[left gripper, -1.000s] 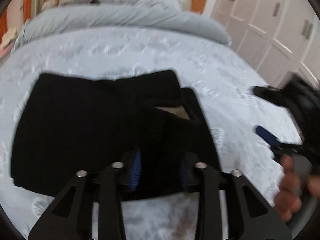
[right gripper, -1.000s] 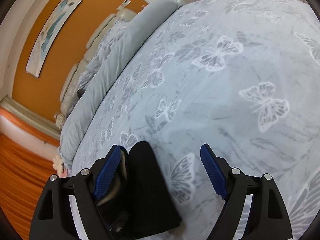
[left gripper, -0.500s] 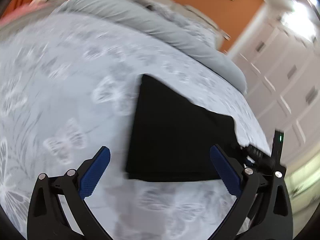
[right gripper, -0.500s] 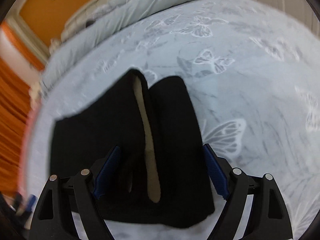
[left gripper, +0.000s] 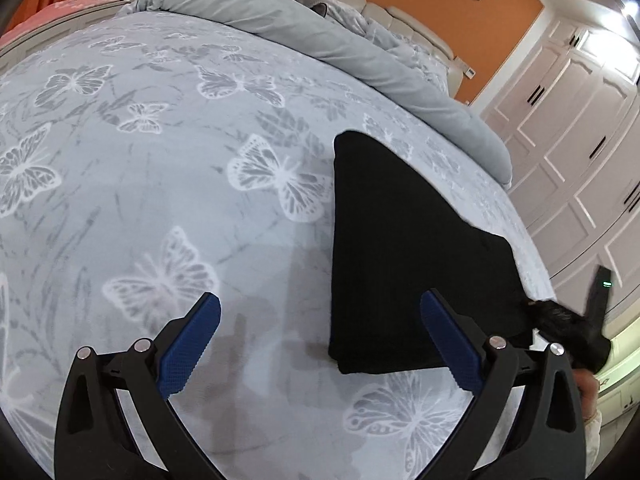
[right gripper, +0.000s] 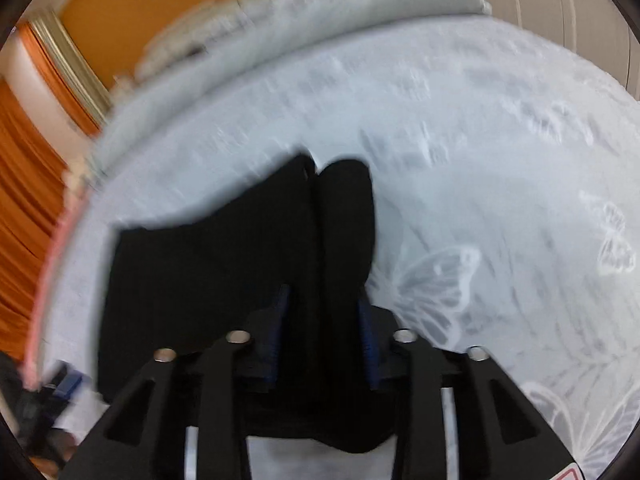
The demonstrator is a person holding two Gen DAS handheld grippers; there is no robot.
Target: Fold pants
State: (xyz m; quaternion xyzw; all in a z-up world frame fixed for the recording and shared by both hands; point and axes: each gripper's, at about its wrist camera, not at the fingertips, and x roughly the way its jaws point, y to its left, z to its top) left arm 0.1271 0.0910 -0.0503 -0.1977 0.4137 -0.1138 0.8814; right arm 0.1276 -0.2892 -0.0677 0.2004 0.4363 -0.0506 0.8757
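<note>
I see one pair of pants [left gripper: 400, 248] on the bed [left gripper: 160, 184]: my left gripper [left gripper: 320, 340] gapes wide and empty, my right gripper [right gripper: 324, 340] has just been closing and pinches a fold.

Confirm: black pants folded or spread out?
Folded. The black pants lie as a compact layered rectangle on the butterfly bedspread, doubled edges showing.

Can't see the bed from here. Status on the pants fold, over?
Left hand-held gripper open, empty, beside the pants. Right hand-held gripper just closed on a thick fold at their edge. Pants folded on the bedspread. Nothing in the way.
</note>
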